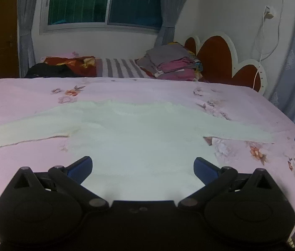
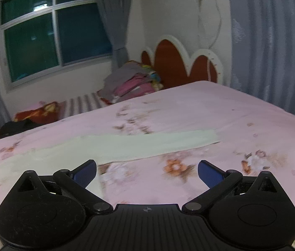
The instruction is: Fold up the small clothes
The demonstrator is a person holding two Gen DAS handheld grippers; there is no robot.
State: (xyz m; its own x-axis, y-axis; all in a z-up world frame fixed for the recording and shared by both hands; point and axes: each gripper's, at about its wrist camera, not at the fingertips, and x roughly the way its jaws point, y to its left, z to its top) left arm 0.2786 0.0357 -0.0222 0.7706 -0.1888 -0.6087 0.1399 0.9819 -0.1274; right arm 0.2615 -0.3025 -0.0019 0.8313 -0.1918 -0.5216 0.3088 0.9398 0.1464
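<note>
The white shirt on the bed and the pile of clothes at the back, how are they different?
The pale white shirt lies spread flat, one layer, sleeves out; the pile of folded clothes is stacked high. The shirt is plain; the pile mixes grey and pink. Both rest on the bed.

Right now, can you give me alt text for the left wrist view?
Open left tongs hover over a pale shirt spread flat on a pink floral sheet. Folded clothes are stacked by a red headboard, under a dark window.
</note>
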